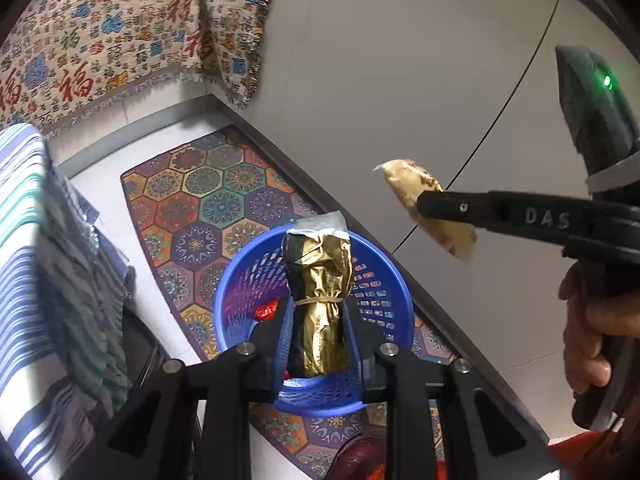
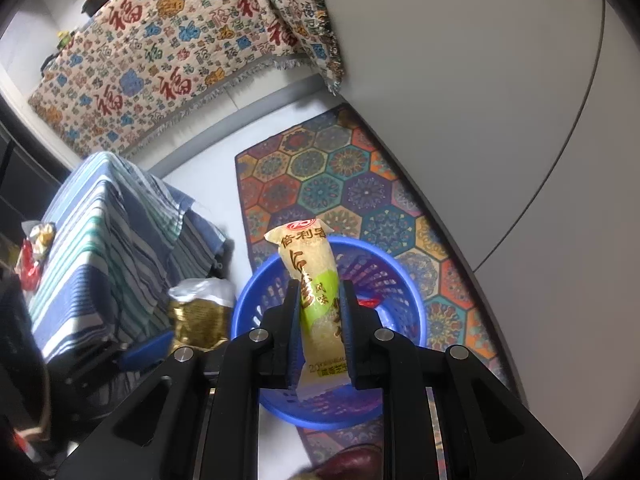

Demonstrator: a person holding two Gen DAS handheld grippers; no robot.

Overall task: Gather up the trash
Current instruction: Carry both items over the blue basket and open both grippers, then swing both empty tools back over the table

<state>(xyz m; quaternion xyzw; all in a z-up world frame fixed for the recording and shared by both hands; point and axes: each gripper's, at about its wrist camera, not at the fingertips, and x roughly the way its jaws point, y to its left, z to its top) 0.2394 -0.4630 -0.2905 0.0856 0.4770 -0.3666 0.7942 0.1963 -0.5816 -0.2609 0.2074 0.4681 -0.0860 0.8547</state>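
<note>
Gold foil packet, rubber-banded, clamped in left gripper, above blue basket. Right gripper closed on pale yellow snack wrapper, also above basket. Red wrapper inside basket. Patterned rug under basket; striped cloth beside it.

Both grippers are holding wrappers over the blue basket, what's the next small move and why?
Probably open the left gripper first: its gold foil packet hangs directly over the blue basket, where a red wrapper already lies. The right gripper, shut on the yellow snack packet, can release afterwards.
</note>
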